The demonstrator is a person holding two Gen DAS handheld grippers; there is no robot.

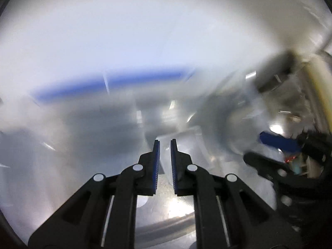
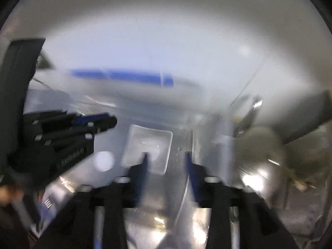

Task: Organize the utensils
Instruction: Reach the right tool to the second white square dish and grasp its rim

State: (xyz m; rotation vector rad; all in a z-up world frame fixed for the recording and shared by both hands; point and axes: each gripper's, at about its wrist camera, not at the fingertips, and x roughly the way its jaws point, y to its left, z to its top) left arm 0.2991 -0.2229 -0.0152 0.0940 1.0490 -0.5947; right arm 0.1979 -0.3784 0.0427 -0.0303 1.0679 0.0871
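Both views are heavily motion-blurred. My left gripper hovers over a shiny steel surface, its blue pads a narrow gap apart with nothing between them. It also shows at the left of the right wrist view. My right gripper is open and empty above the steel surface, just in front of a clear rectangular plastic tray. It also shows at the right of the left wrist view. No utensil is clearly recognisable; a bright metal handle-like streak lies at the right.
A white wall with a blue stripe stands behind the surface. A rounded shiny metal vessel sits at the right. A dark object and clutter lie at the far right of the left wrist view.
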